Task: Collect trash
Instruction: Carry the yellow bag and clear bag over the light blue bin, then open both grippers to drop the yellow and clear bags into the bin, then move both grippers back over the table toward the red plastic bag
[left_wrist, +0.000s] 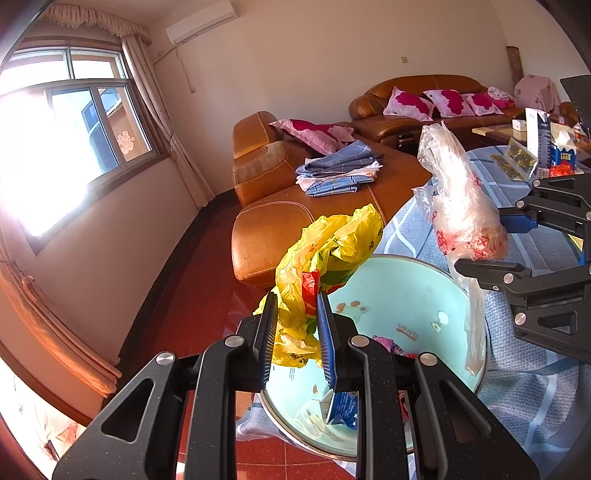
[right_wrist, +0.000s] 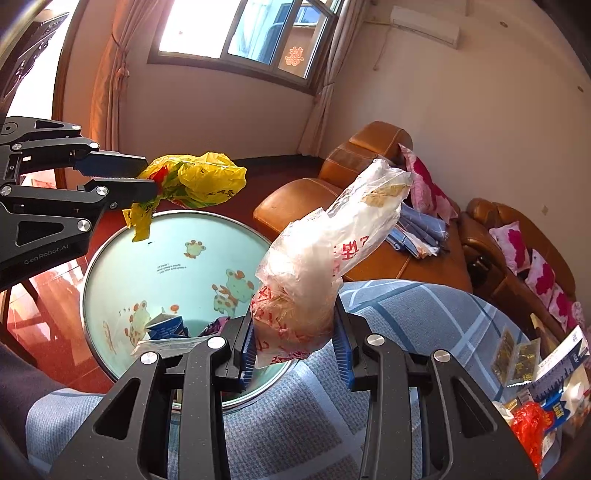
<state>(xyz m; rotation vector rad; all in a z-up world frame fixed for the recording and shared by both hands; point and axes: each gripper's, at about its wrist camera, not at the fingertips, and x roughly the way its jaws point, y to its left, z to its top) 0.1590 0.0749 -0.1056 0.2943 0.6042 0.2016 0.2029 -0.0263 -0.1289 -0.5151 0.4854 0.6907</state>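
Holding two bags (left_wrist: 328, 254) (right_wrist: 317, 273), one bin (right_wrist: 122, 258)

I count two grippers (left_wrist: 295, 317) (right_wrist: 295, 343), one yellow bag (left_wrist: 332, 251), one clear bag (right_wrist: 325, 258), one bin (right_wrist: 122, 266), four pink pillows (left_wrist: 408, 103).

Table w/ blue plaid cloth (right_wrist: 424, 314): on it gold foil packets (right_wrist: 517, 360), blue-white carton (right_wrist: 561, 373), red plastic bag (right_wrist: 532, 424) at right edge. Beside the table, light-blue bin (right_wrist: 155, 266) on red tile floor (left_wrist: 199, 306).
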